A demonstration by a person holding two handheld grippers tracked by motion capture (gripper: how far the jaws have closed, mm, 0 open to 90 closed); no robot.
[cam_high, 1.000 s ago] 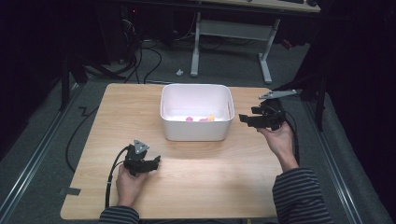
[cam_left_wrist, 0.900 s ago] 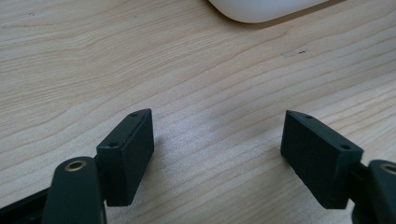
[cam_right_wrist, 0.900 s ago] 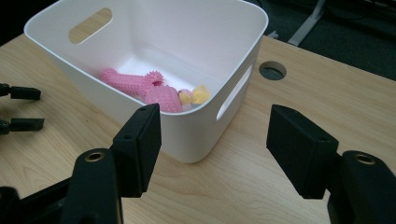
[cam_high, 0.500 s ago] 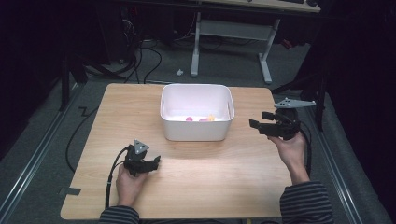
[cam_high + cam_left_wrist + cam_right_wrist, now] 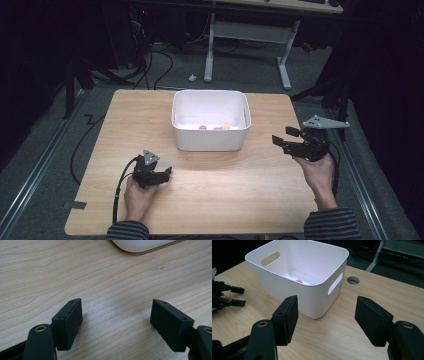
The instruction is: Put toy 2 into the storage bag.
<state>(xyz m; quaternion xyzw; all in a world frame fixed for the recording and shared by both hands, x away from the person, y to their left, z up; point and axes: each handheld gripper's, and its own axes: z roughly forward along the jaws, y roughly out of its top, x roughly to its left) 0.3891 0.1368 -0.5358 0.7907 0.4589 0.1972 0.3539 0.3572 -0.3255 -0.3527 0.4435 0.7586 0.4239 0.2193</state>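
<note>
A white plastic bin with handle cutouts stands at the middle of the wooden table. Small pink and yellow pieces lie on its floor. My left gripper rests low on the table, in front of the bin and to its left. Its jaws stand open over bare wood, with the bin's corner just ahead. My right gripper hovers to the right of the bin, open and empty, its jaws pointing at the bin. In the right gripper view the bin stands close ahead, a pink piece inside it.
A round cable hole is set in the table behind the bin. The left gripper shows at the left of the right gripper view. Beyond the table are desk legs, cables and dark floor.
The right gripper has drawn away from the bin, toward the table's right edge and nearer to the person. The left gripper has kept still.
</note>
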